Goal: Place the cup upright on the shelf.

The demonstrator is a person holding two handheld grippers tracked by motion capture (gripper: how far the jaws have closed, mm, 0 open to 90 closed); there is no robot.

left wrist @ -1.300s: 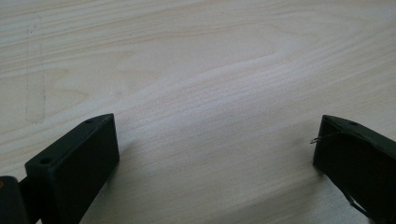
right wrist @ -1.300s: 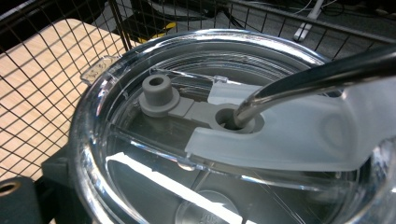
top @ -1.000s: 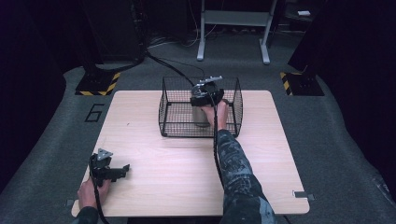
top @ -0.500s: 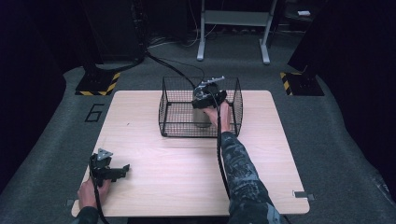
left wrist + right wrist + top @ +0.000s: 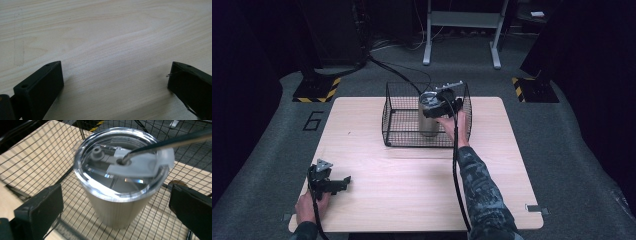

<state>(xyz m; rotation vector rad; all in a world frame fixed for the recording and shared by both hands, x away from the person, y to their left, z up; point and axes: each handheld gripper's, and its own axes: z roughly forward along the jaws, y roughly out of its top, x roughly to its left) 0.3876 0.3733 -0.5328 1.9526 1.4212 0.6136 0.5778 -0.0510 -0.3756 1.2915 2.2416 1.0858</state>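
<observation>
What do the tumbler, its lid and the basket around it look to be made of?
Tumbler: apparently brushed stainless steel, matte grey sheen. Lid: clear plastic, see-through with glints. Straw: probably metal, shiny. Basket: black coated wire, thin grid. Table: pale wood grain, possibly laminate.

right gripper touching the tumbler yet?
Apart. The right gripper view shows the right gripper open, with wire basket mesh visible between each jaw and the tumbler.
</observation>
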